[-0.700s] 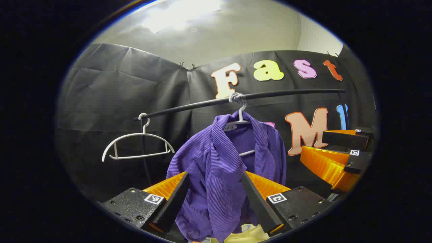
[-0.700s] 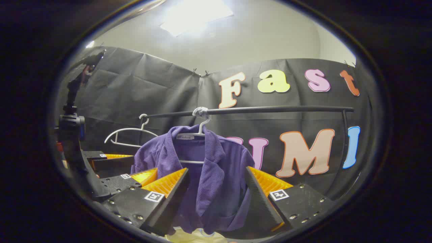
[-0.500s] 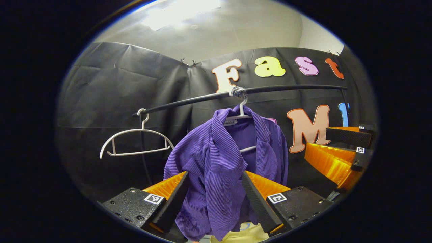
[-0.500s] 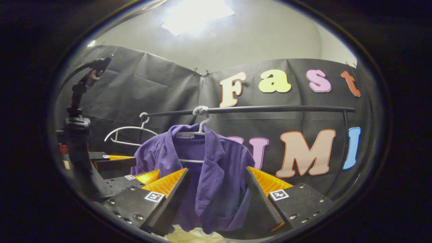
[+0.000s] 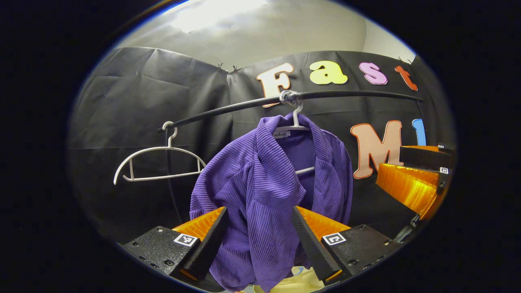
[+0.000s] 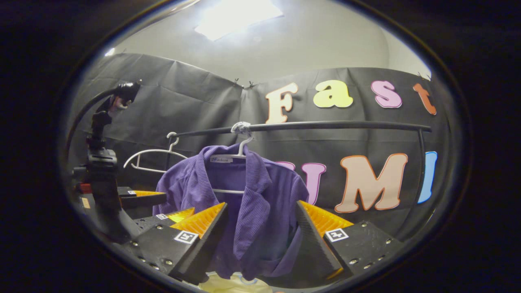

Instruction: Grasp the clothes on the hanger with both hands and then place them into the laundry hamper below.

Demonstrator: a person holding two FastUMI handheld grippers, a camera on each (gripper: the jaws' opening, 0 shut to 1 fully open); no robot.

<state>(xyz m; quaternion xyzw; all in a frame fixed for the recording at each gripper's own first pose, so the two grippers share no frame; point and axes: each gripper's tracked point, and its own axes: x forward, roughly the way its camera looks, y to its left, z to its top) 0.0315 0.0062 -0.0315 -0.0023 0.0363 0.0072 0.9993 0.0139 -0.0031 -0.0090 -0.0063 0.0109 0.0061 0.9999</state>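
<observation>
A purple ribbed shirt (image 5: pixel 264 191) (image 6: pixel 248 199) hangs on a white hanger (image 5: pixel 295 118) (image 6: pixel 240 148) from a black rail (image 5: pixel 346 94) (image 6: pixel 325 125). In the left gripper view my left gripper (image 5: pixel 256 221) is open, its fingers spread either side of the shirt's left front without pressing it. My right gripper (image 6: pixel 260 219) is open in the right gripper view, framing the shirt's right front. The right gripper (image 5: pixel 415 175) also shows at the right edge of the left gripper view, and the left gripper (image 6: pixel 150 203) at the left of the right gripper view. Pale yellow cloth (image 5: pixel 297 280) (image 6: pixel 232 283) lies below the shirt.
An empty white hanger (image 5: pixel 156 165) (image 6: pixel 152 158) hangs at the rail's left end. A black camera stand (image 6: pixel 99 162) rises at the left of the right gripper view. The rail's upright post (image 6: pixel 419 171) stands at the right.
Both grippers have moved closer to the shirt and lower, so the shirt and rail look larger and higher. Both stay open.
</observation>
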